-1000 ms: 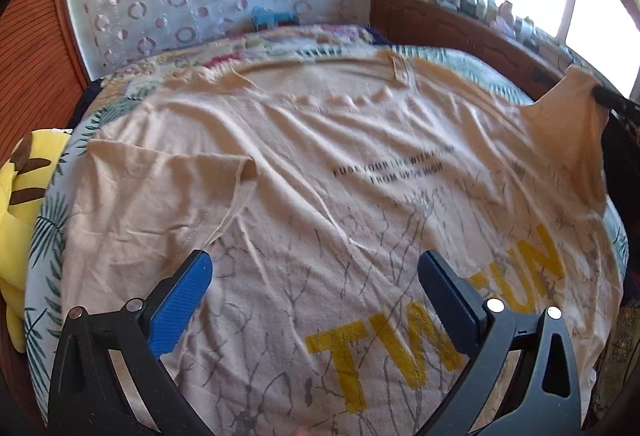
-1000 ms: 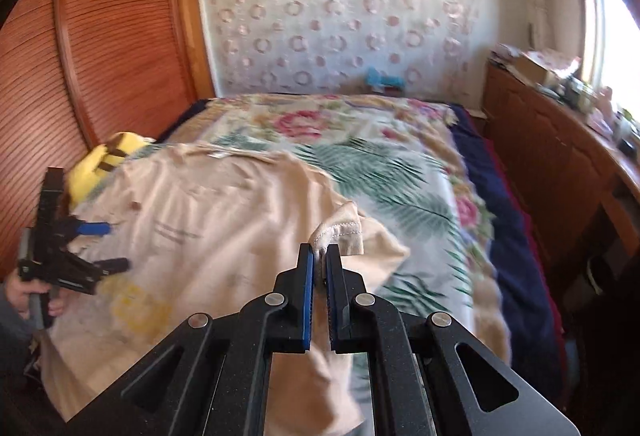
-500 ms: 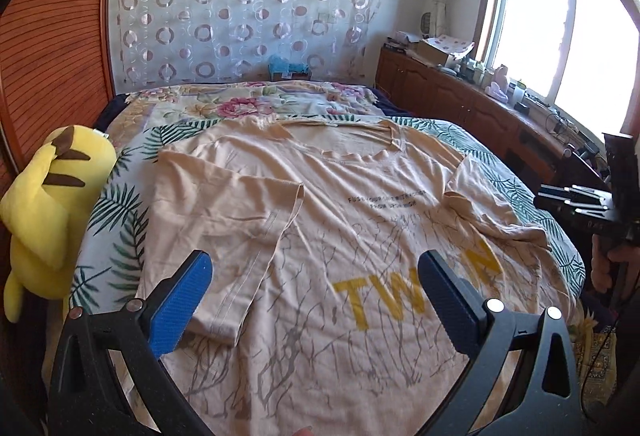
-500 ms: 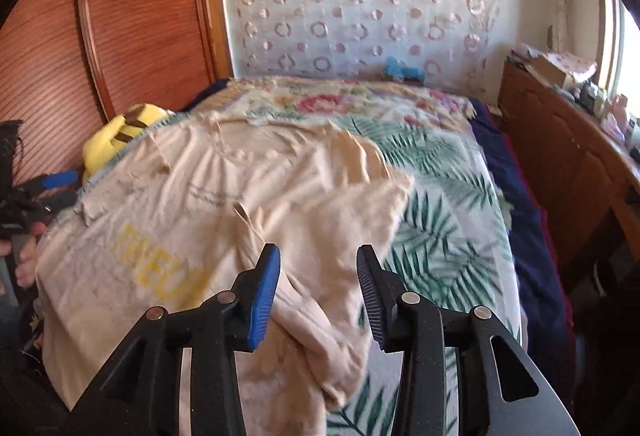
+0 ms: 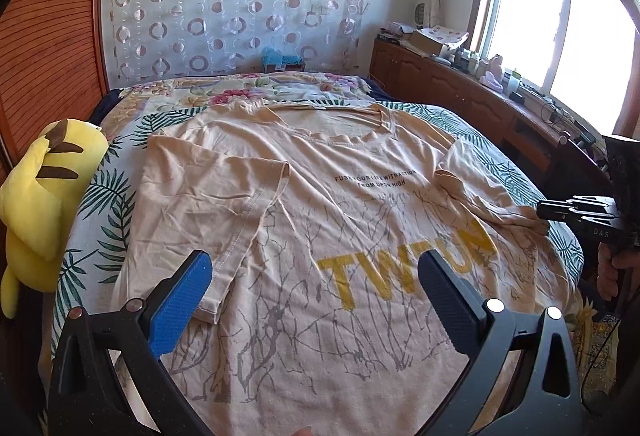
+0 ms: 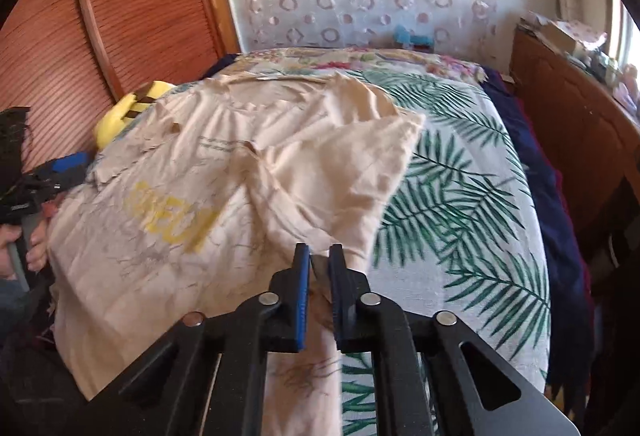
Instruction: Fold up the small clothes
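A beige T-shirt (image 5: 340, 220) with yellow letters lies front up on the bed, its left sleeve (image 5: 208, 192) folded onto the chest. My left gripper (image 5: 316, 300) is open and empty above the shirt's lower part. My right gripper (image 6: 319, 268) is shut on the shirt's right side edge (image 6: 340, 172), where the cloth is bunched and folded inward. In the left wrist view the right gripper (image 5: 560, 208) sits at the bed's right edge, touching that fold. In the right wrist view the left gripper (image 6: 52, 172) is at far left.
A yellow plush toy (image 5: 44, 204) lies at the bed's left side by the wooden wall panel (image 5: 44, 44). A wooden cabinet (image 5: 472, 96) with clutter runs under the window on the right. The leaf-print bedspread (image 6: 460, 196) extends right of the shirt.
My right gripper was shut on the sleeve, opened half a second ago, and is now shut on the shirt's right side edge. My left gripper pulled back and stayed open.
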The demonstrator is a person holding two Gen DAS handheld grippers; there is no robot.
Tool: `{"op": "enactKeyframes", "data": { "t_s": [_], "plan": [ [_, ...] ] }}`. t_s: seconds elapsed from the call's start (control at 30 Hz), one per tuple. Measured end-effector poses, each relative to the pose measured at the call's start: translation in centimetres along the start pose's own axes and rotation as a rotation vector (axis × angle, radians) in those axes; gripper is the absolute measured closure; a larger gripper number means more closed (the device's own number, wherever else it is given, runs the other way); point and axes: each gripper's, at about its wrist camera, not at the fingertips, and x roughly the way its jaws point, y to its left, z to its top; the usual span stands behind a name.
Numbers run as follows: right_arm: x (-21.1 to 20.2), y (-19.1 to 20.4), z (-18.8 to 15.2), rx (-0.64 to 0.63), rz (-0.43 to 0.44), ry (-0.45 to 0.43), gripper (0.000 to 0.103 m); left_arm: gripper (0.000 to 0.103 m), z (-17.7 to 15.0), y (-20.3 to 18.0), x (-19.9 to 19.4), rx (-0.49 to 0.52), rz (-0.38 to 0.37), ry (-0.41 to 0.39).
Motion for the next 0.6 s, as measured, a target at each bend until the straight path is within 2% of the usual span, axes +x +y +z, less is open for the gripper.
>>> {"op": "enactKeyframes", "data": {
  "t_s": [0.27,0.43,0.47,0.5,0.57,0.6],
  "plan": [
    [-1.1,1.8,-2.1,-0.058,0.052,0.012,0.097,0.000,-0.1,0.3,-0.3,-0.016,0.002,0.003],
    [-1.8,0.8,-2.2,-0.046,-0.043,-0.022,0.097,0.000,-0.2,-0.4,-0.5,-0.004,-0.008,0.003],
    [-1.8,0.4,-2.0,-0.032,-0.065,-0.031,0.089,0.000,-0.2,-0.7,-0.5,0.002,-0.011,0.003],
    [-2.1,0.1,-2.0,-0.019,-0.093,-0.033,0.073,0.000,-0.3,-0.9,-0.6,0.008,-0.014,0.003],
    [-2.0,-0.4,-1.8,-0.014,-0.102,-0.028,0.053,0.000,-0.4,-1.6,-0.5,0.023,-0.022,0.005],
    [-1.8,-0.7,-1.7,-0.001,-0.091,-0.025,0.052,0.000,-0.4,-1.9,-0.5,0.032,-0.023,0.007]
  ]
}}
